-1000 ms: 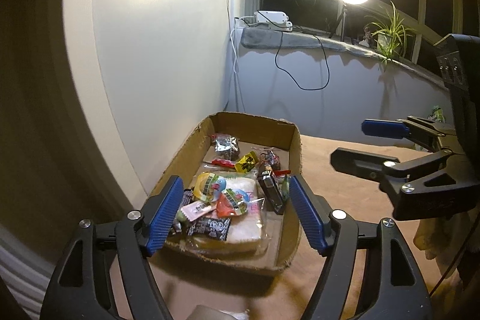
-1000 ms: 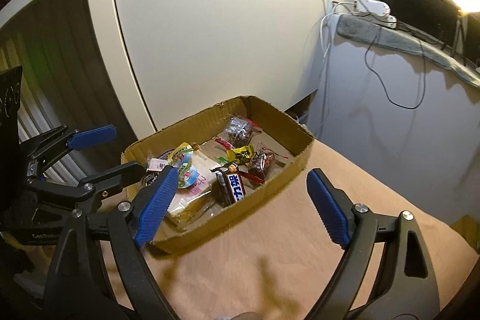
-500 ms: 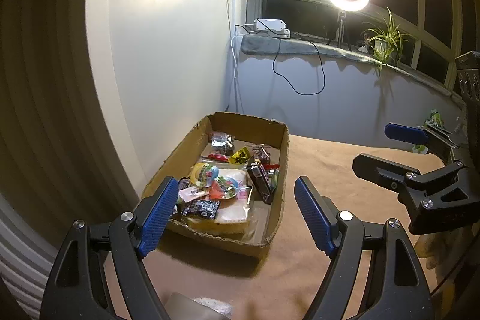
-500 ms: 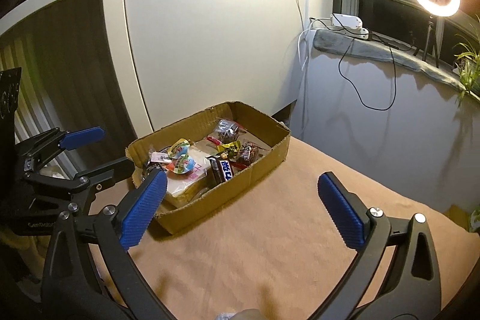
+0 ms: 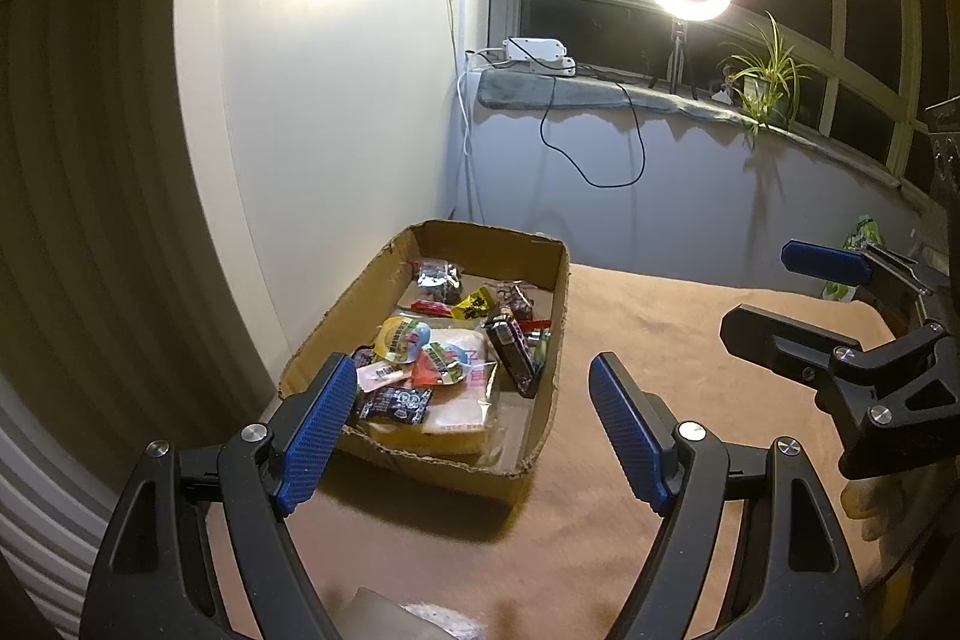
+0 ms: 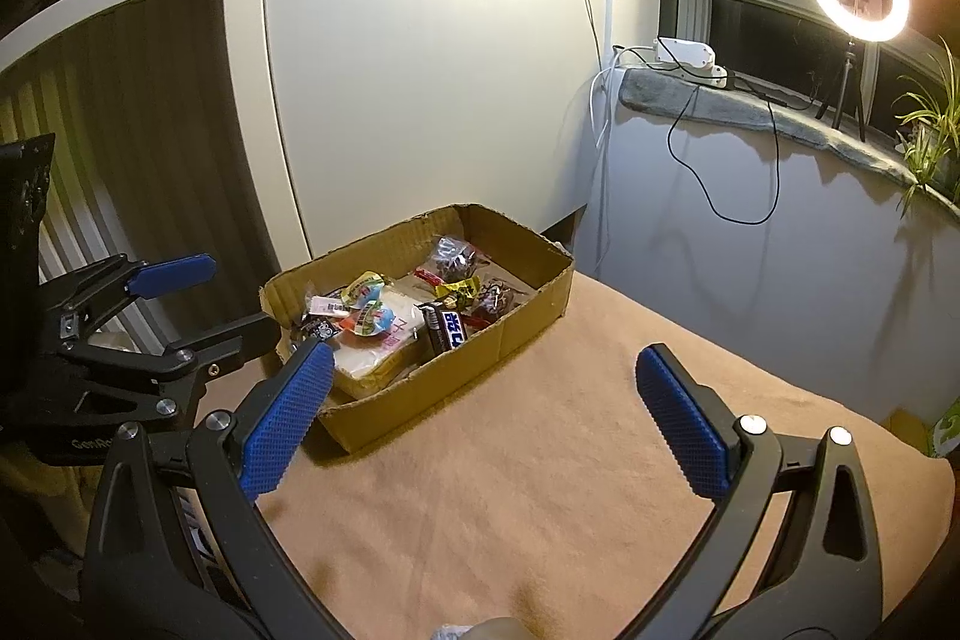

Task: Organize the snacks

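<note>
Both hand-held grippers have drawn back from the cardboard box [image 5: 543, 424] of snacks [image 5: 444, 358] at the table's [image 6: 540, 460] far left corner. The left hand-held gripper [image 5: 468, 418] and right hand-held gripper [image 6: 486, 418] gape empty.

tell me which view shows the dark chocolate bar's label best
The right wrist view: the chocolate bar faces that camera, its white lettering visible, leaning inside the cardboard box. The left wrist view shows the bar only as a dark, glossy strip, label unreadable.
</note>
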Available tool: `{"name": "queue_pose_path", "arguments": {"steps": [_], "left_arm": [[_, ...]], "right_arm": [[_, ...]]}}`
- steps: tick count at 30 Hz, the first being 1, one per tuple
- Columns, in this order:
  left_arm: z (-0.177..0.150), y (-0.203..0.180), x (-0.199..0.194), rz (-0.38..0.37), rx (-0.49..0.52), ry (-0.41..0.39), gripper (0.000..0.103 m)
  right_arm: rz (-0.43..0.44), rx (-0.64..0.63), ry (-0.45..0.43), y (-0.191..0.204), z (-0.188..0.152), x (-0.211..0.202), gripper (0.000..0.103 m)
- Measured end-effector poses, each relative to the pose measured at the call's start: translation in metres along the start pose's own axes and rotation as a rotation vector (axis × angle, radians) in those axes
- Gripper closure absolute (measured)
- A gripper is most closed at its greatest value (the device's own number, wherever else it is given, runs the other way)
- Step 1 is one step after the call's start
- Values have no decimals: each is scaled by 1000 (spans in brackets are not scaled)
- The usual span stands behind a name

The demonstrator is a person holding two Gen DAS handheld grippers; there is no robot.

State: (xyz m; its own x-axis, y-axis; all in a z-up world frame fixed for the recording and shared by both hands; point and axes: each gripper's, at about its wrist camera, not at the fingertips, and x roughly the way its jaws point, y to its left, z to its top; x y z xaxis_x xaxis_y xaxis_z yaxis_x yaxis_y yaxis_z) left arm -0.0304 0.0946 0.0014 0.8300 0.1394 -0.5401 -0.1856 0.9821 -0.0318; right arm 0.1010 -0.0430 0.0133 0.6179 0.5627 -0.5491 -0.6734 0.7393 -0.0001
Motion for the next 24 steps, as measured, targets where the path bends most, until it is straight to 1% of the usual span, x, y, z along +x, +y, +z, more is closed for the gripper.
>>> {"name": "queue_pose_path", "arguments": {"steps": [24], "left_arm": [[-2, -4, -6, -3, 7, -3, 23]], "right_arm": [[-6, 10, 5, -1, -3, -4, 0]]}}
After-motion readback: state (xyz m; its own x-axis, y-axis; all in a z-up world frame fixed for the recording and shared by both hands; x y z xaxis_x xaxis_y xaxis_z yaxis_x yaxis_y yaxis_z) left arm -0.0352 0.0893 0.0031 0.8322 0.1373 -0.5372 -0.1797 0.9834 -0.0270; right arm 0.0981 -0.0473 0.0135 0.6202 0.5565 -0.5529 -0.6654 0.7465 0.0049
